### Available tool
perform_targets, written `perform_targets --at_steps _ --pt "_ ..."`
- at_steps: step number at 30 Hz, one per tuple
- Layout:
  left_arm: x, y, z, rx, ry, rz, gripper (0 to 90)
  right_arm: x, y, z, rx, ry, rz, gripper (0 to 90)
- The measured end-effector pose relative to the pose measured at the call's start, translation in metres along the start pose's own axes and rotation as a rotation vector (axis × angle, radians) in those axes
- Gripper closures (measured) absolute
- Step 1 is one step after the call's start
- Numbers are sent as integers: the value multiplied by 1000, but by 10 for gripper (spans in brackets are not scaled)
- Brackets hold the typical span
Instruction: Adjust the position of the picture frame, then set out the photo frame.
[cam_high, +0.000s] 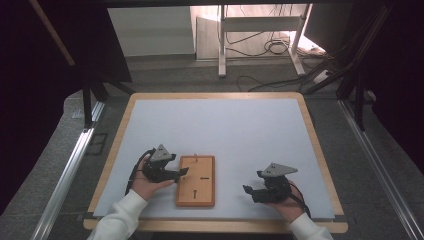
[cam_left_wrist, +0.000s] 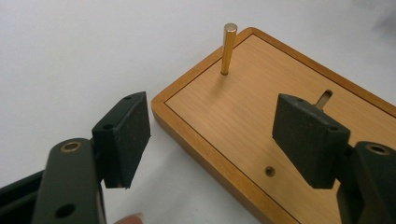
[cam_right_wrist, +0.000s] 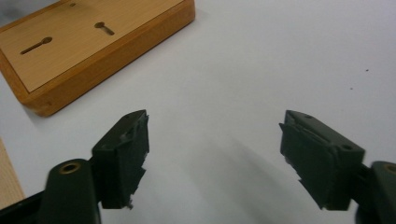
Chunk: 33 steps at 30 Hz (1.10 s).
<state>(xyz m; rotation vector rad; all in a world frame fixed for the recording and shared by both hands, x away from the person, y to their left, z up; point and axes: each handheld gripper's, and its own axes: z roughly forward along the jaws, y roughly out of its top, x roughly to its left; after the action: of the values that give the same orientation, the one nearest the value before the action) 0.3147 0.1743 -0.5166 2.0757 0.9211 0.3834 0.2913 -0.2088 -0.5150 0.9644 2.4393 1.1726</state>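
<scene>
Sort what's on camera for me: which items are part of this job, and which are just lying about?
In the job:
- wooden board
- brass peg standing in the board
- left tool, open astride the board's edge
- right tool, open, apart from the board

Lying about:
- cables on the floor
- white stand

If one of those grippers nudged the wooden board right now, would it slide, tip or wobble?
The wooden board lies flat and low on the white mat, so it would probably slide, not tip. It looks thick and solid, so likely stiff and fairly heavy. The thin brass peg standing upright near one corner might bend or loosen if struck sideways.

board (cam_left_wrist: 280, 140) | near end cut off | bottom picture edge
</scene>
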Motion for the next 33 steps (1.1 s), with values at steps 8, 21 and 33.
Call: perform_targets --at_steps 8,21,33 --pt "1 1 -1 -8 -7 1 277 -1 3 2 14 6 -10 214" --pt "3 13 9 -16 -32 40 285 2 -1 2 30 -12 -24 214" --pt "3 28 32 -1 -81 96 419 4 0 5 37 -12 -31 215"
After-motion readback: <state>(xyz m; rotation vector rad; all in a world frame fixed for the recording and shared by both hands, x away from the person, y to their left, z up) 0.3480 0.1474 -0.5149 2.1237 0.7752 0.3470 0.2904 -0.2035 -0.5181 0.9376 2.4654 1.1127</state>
